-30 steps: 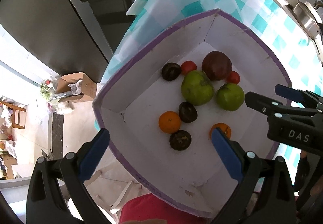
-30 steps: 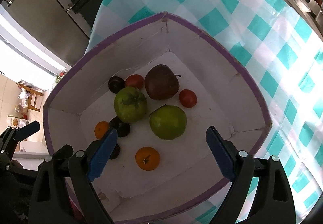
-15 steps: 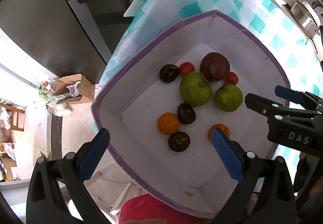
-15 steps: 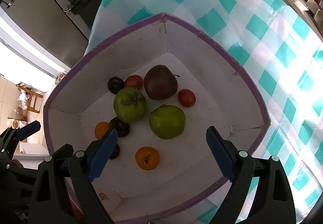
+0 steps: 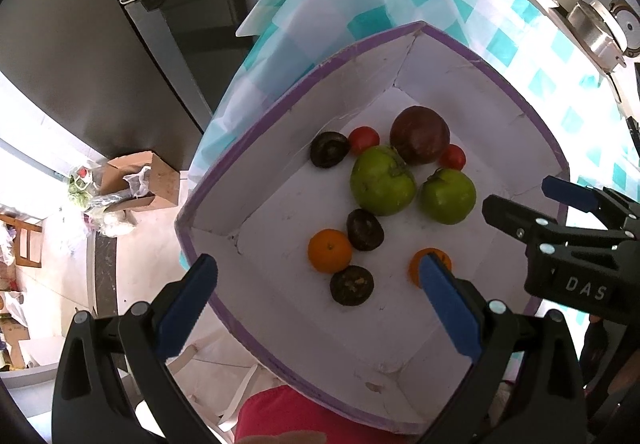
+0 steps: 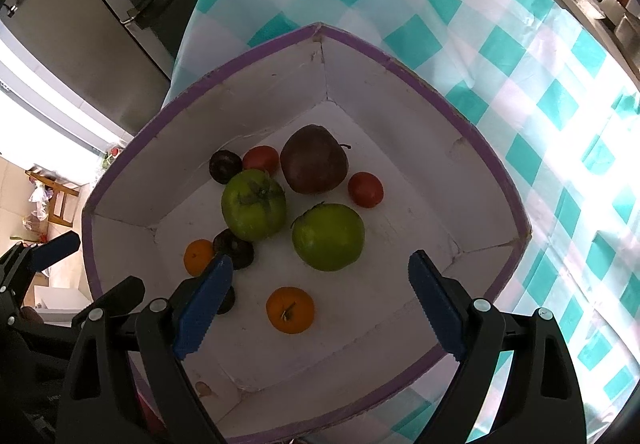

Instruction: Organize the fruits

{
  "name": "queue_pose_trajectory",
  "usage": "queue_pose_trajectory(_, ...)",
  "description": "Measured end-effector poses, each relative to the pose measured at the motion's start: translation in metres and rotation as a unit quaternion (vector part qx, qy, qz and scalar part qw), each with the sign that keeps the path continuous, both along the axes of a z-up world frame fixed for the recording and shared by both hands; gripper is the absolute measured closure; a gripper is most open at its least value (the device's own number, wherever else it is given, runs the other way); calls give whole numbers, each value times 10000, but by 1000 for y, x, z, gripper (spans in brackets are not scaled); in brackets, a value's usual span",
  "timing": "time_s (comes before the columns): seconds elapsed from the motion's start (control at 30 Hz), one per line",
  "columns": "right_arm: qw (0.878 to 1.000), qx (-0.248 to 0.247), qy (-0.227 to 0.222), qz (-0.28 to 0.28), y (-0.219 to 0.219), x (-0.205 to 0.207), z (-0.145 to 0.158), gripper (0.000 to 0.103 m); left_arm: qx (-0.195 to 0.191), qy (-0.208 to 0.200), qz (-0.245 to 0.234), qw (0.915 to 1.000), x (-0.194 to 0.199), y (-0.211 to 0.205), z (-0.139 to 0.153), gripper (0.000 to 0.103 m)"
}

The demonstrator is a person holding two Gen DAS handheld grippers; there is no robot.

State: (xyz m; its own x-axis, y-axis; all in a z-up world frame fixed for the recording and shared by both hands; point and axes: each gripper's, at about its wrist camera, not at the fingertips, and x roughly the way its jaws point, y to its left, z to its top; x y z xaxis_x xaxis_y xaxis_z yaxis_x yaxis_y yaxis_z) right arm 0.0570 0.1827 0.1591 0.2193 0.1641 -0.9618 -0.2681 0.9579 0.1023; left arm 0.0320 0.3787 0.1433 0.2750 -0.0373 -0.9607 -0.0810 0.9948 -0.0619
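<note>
A white box with a purple rim (image 5: pixel 280 108) (image 6: pixel 400 64) sits on the checked table and holds the fruit. Inside lie two green fruits (image 5: pixel 382 180) (image 6: pixel 328 231), a dark red apple (image 5: pixel 419 134) (image 6: pixel 314 159), two small red tomatoes (image 6: pixel 365 189), two oranges (image 5: pixel 329 250) (image 6: pixel 290 309) and three dark round fruits (image 5: pixel 352 285). My left gripper (image 5: pixel 316 308) hovers open above the box's near left corner with nothing between its fingers. Above the near side of the box my right gripper (image 6: pixel 316 308) also stands open and empty; it shows in the left wrist view (image 5: pixel 532 200) at the right.
The teal and white checked tablecloth (image 6: pixel 520 44) stretches to the right and far side of the box. A steel fridge (image 5: pixel 100 44) stands beyond the table's left edge. Metal pots (image 5: pixel 592 28) sit at the far right. A cardboard box (image 5: pixel 136 180) lies on the floor.
</note>
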Motion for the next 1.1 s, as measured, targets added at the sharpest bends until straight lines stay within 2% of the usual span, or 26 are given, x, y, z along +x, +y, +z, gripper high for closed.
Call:
queue_pose_trajectory(0.4, 9999, -125, -14, -107, 4, -11, 1, 16, -155, -17, -152, 9998, 0, 5, -1, 2)
queue_pose_trajectory(0.67, 9991, -241, -118, -314, -1, -25, 2, 16, -252, 74, -227, 9994, -7, 5, -14, 2)
queue_pose_trajectory(0.8, 9990, -300, -152, -304, -4, -31, -2, 16, 30, -45, -130, 9999, -12, 2, -23, 2)
queue_pose_trajectory(0.93, 9995, -160, -218, -147, -11, -40, -1, 16, 249, -35, -46, 9997, -16, -8, -24, 2)
queue_pose_trajectory(1.0, 9994, -49, -350, -52, -14, -43, 4, 16, 442, -90, 29, 9990, -21, -13, -20, 2)
queue_pose_trajectory(1.1, 9965, 308, -767, 100, -31, -47, 26, 16, 706, -333, 244, 9967, -29, -26, -2, 2)
